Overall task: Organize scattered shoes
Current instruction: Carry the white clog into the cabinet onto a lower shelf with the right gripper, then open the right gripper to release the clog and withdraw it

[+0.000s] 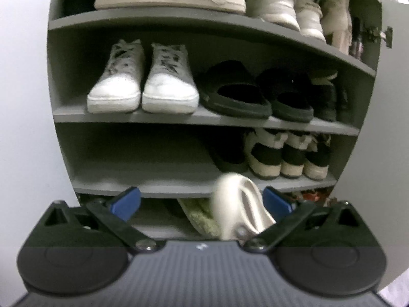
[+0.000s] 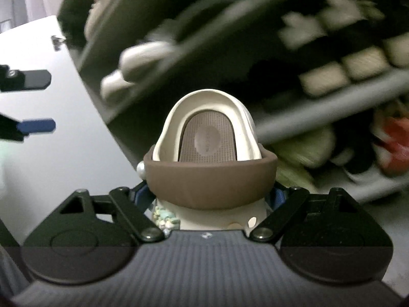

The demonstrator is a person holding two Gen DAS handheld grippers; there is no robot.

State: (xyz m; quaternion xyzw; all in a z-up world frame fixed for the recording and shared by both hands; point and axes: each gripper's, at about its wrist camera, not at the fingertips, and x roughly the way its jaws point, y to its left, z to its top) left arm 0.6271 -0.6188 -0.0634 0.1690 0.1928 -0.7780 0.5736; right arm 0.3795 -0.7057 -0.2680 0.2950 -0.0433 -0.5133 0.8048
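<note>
My right gripper (image 2: 211, 194) is shut on a cream clog (image 2: 207, 117) with a brown heel strap (image 2: 209, 181), held in the air heel-first toward the camera. Blue pads show only as slivers at the clog's sides. The grey shoe cabinet (image 2: 319, 102) is blurred behind it. In the left wrist view the same cream clog (image 1: 240, 204) rises in front of the lower shelves, beyond my left gripper (image 1: 202, 199), whose blue pads stand wide apart with nothing in them. My left gripper (image 2: 38, 102) also shows at the left edge of the right wrist view, well apart from the clog.
The grey cabinet (image 1: 179, 120) holds white sneakers (image 1: 143, 87) and black slippers (image 1: 255, 97) on one shelf. Black-and-cream shoes (image 1: 281, 156) fill the right of the shelf below, whose left half (image 1: 140, 163) is bare. A green fuzzy slipper (image 1: 202, 217) lies at the bottom.
</note>
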